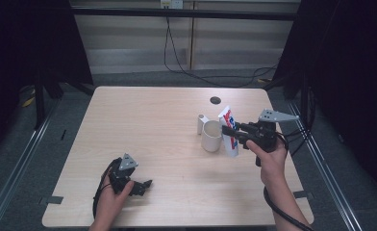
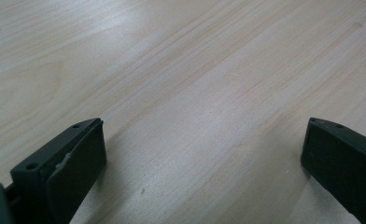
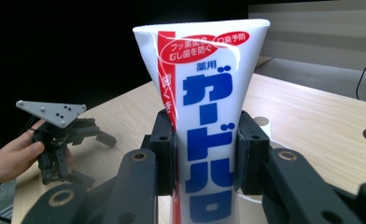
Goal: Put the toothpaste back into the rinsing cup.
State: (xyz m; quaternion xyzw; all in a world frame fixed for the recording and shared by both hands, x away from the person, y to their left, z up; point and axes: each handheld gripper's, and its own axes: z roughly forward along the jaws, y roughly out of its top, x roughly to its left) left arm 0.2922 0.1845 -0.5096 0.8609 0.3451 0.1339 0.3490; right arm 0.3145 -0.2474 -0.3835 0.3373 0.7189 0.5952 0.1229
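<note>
Right hand-held gripper [image 1: 229, 132] clamps a white toothpaste tube [image 1: 229, 129], crimped end up, beside a white mug [image 1: 211, 136] near the bench's [image 1: 143, 120] right edge. Left hand-held gripper [image 1: 145, 185], jaws wide, low near front-left corner.

A pale wooden table [image 1: 167, 125] carries a white mug [image 1: 211, 136].
</note>
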